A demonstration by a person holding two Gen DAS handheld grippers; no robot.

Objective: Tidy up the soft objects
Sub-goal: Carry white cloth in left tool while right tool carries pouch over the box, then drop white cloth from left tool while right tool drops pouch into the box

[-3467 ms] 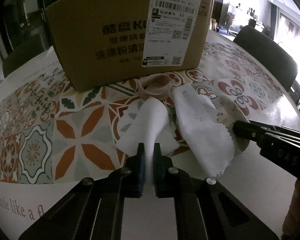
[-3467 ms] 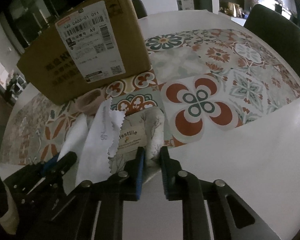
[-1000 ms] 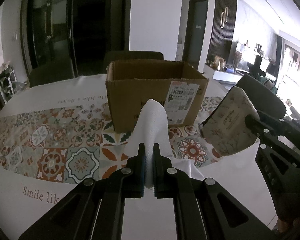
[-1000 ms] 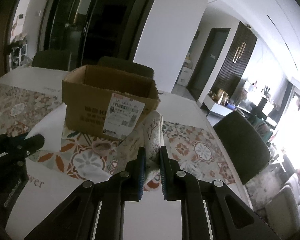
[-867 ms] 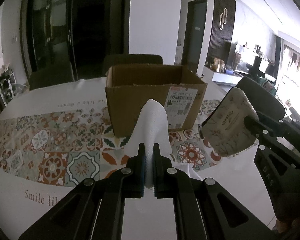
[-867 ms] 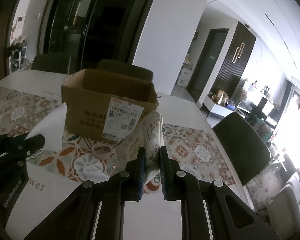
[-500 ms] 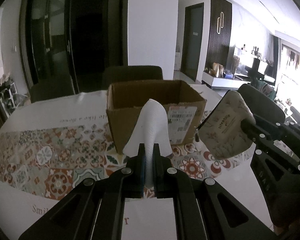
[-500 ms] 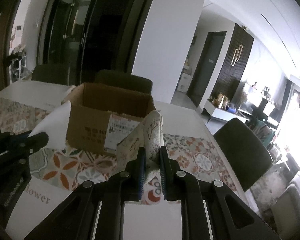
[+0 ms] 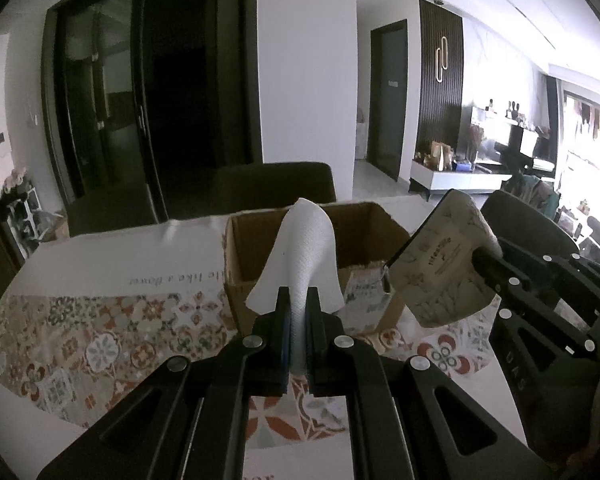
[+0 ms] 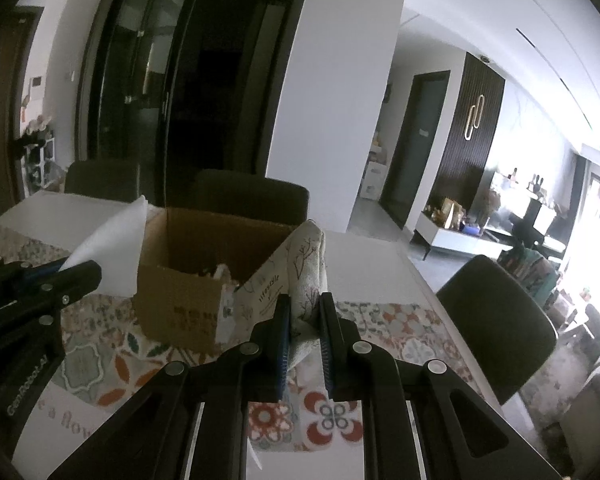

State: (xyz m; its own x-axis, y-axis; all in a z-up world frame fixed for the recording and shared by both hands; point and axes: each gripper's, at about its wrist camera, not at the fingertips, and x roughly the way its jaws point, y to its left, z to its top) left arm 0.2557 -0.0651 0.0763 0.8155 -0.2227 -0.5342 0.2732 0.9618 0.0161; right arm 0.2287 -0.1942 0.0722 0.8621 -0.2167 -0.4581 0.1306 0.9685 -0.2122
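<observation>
- Cloth [image 9: 306, 248]: a white cloth, pinched by its lower edge in the left gripper [image 9: 298, 312], whose jaws are closed on it; the rest stands up in a loose fold, in the air on the near side of the box [image 9: 252, 292].
- Pouch [image 10: 296, 276]: a printed fabric pouch, clamped at one end between the jaws of the right gripper [image 10: 304, 316], likewise clear of the table [image 10: 364, 256].
- Both are carried high, I would say so they clear the box's rim before being dropped in.
- The box is cardboard, open-topped, standing on the patterned tablecloth [image 9: 100, 332]. Something pale lies inside; I cannot tell what.
- Dark chairs [image 10: 496, 316] ring the table.
</observation>
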